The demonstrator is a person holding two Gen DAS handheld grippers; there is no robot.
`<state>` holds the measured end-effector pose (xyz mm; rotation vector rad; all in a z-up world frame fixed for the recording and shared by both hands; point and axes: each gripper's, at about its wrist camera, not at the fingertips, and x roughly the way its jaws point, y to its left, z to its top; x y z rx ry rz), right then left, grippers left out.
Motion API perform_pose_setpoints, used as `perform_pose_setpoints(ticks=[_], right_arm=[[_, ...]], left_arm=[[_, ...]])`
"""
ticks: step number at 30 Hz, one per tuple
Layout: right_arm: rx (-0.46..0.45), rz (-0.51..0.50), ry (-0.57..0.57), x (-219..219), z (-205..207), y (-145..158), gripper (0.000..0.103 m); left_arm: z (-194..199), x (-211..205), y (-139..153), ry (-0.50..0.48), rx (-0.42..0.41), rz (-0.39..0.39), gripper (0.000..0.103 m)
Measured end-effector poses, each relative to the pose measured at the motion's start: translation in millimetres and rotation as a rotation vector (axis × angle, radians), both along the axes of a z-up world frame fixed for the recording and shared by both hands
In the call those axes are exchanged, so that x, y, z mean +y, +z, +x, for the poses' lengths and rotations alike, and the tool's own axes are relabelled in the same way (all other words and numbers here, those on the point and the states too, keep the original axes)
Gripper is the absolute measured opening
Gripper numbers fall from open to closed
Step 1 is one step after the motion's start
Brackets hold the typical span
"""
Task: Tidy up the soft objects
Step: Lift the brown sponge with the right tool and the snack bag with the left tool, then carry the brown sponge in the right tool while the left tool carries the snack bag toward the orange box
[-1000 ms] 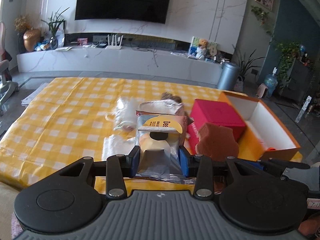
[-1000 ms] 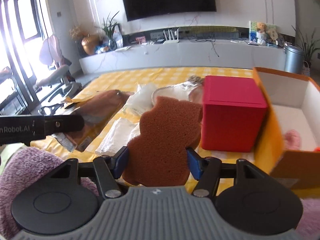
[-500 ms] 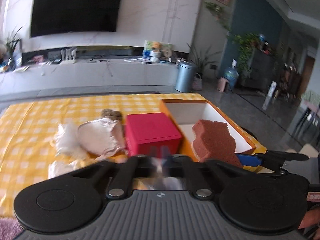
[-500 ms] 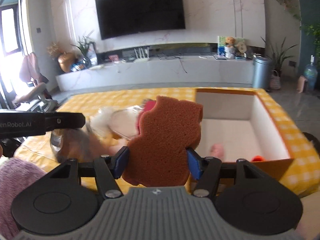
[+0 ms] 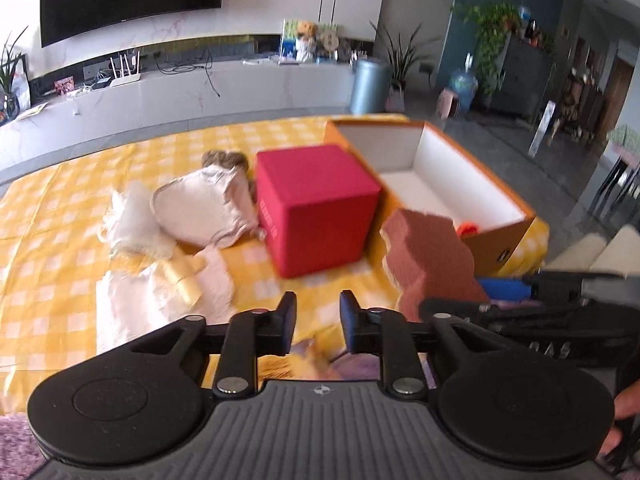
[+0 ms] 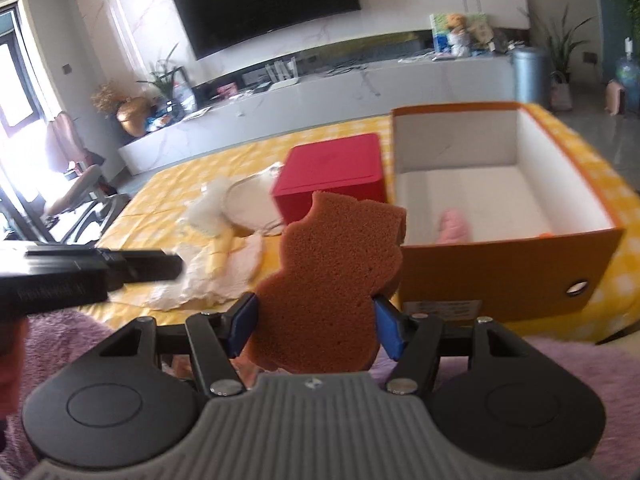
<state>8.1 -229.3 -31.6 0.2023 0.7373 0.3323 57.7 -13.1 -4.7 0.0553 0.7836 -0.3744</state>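
Gone from left tongs (image 5: 318, 322): snack packet; jaws reopening, empty. Right tongs (image 6: 316, 326) pinch brown porous sponge (image 6: 338, 276) near orange box's (image 6: 500, 264) front wall.

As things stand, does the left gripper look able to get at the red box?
Probably yes: the left gripper is open with nothing between its pads, and only bare yellow cloth separates it from the red box.
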Motion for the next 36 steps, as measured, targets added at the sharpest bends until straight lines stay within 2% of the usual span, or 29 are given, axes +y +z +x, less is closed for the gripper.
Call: perform_pose_setpoints(ticks=[2,6,12,14,17,19,23,32,36], right_arm=[[0.028,0.010,0.011,7.3,4.4,-5.3,0.062],[0.096,0.036,0.023,13.7,11.3,-22.5,0.062],[0.120,0.012,0.014,20.7,14.5,-28.6,0.063],[0.129,0.026,-0.001,16.7,15.9,-29.9,0.063],[0.139,0.037,-0.011,12.5,17.4,-32.4,0.063],[0.137,0.030,-0.008,13.2,17.2,-32.4,0.064],[0.135,0.012,-0.004,17.2,18.6,-32.7,0.064],[0.139,0.001,0.000,18.1,20.6,-35.0,0.064],[0.139,-0.012,0.004,20.2,21.5,-36.4,0.065]], left_arm=[[-2.6,2.4,-6.4,-0.027,0.004,0.039,0.034],[-7.4,7.9,-21.0,-0.076,0.022,0.095,0.053],[-14.9,7.7,-41.5,-0.085,0.051,0.082,0.086],[-20.9,-1.5,-48.3,-0.136,0.025,0.149,0.087],[-26.0,-15.0,-58.5,-0.221,-0.004,0.319,0.086],[-27.1,-17.6,-64.9,-0.264,-0.019,0.394,0.083],[-26.3,-19.2,-73.7,-0.351,-0.017,0.475,0.083],[-21.4,-33.4,-101.7,-0.541,-0.039,0.710,0.080],[-9.4,-38.0,-108.9,-0.608,-0.018,0.768,0.079]])
